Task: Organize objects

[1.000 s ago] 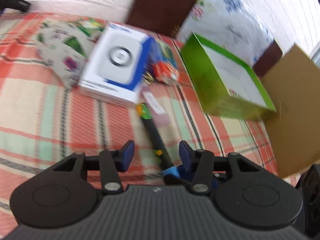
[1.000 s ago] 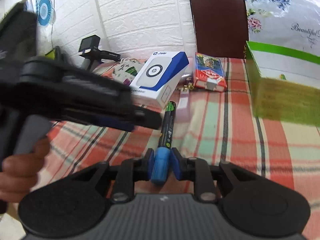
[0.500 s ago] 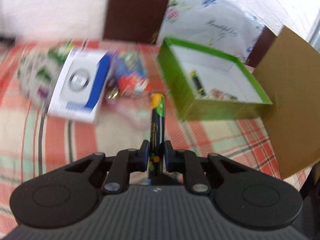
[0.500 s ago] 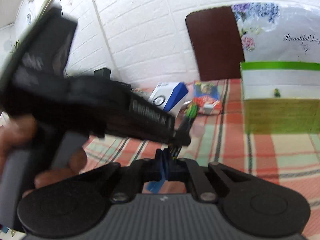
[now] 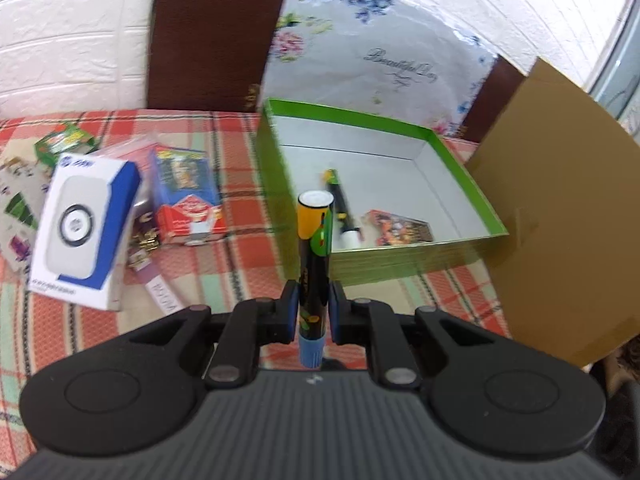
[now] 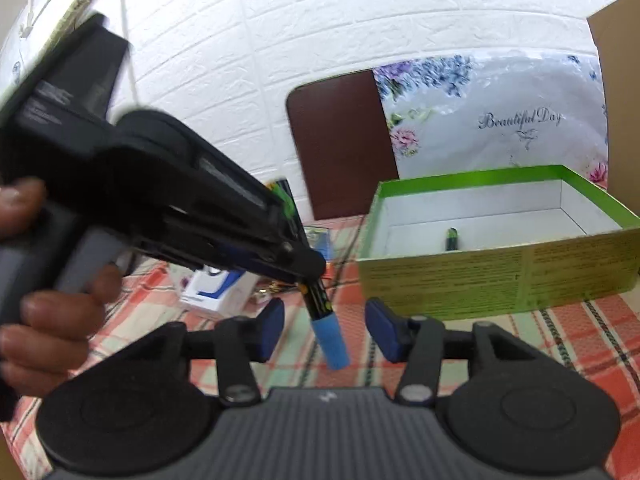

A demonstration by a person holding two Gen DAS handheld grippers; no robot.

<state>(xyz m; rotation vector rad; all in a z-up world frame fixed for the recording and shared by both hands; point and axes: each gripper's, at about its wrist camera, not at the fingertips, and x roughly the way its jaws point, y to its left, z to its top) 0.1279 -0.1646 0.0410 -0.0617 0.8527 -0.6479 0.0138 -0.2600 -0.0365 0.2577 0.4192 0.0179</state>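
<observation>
left gripper [image 5: 313,312] squeezes a black marker [image 5: 314,248], orange end up | green box [image 5: 280,184] just behind marker | inside box: another marker [image 5: 340,204], small packet [image 5: 398,227] | left of box: blue-white box [image 5: 80,228], card pack [image 5: 186,196]

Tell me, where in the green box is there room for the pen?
The box's far half, by the back wall, is bare. Its near edge is crowded: another pen and a small packet lie there. The left gripper grips the pen.
</observation>
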